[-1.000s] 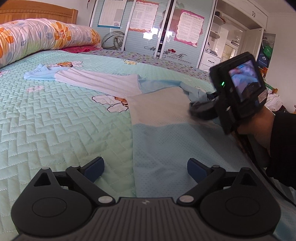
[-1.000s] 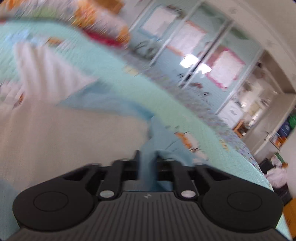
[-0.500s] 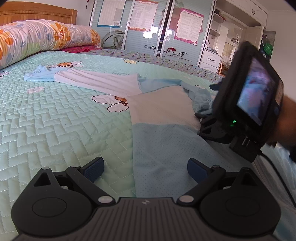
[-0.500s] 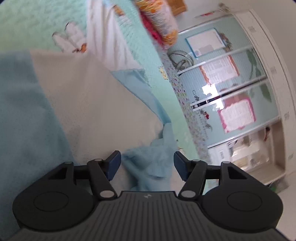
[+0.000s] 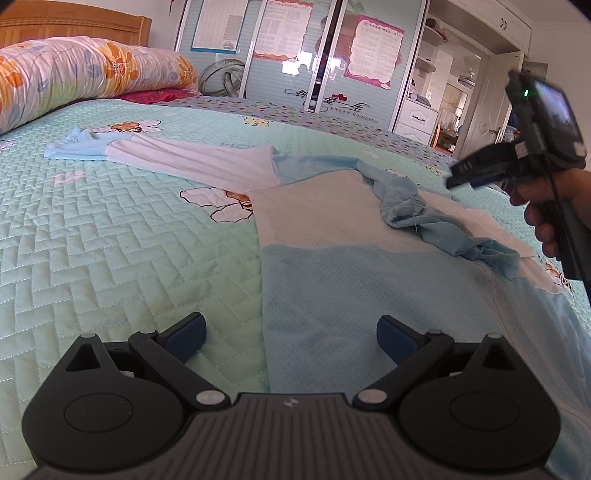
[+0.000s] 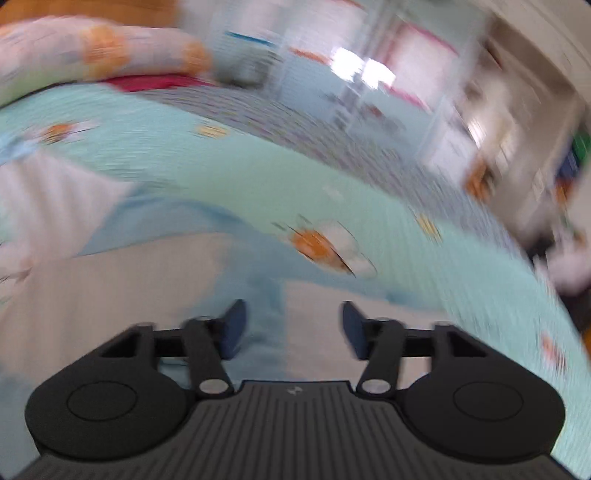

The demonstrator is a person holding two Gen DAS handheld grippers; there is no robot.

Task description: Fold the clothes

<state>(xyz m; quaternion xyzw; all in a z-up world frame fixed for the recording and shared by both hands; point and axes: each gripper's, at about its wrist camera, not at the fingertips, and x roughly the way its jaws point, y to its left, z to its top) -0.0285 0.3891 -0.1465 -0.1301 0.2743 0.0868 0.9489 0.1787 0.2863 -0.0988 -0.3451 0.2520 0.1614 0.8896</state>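
- Landmark for all positions: the blue-and-white shirt (image 5: 332, 258), lying flat on the green quilted bedspread (image 5: 110, 240).
- Far left of the shirt: its long sleeve (image 5: 177, 162) stretches out across the quilt, white along its length, pale blue at the cuff end.
- Behind the sleeve: a rolled floral duvet (image 5: 81, 81) against a wooden headboard (image 5: 74, 27).
- Left gripper (image 5: 290, 334): low over the shirt's near left edge, jaws spread wide, nothing between them. Left pad sits over bare quilt, right pad over the blue lower panel of the shirt; the shirt's edge runs between the two.
- Shirt body: white upper panel, blue lower panel, spread smooth.
- Right of the shirt's middle: the other sleeve (image 5: 436, 221) lies crumpled in a blue twist across the white panel.
- Beyond the shirt: mirrored wardrobe doors (image 5: 314, 55) with posters.
- Right gripper (image 6: 291, 325): seen from the left wrist camera it is raised above the shirt's right shoulder, clear of the cloth, held by a hand (image 5: 550, 206).
- Right wrist view is motion-blurred; the jaws read as parted roughly halfway, empty, with blue and white cloth below them.
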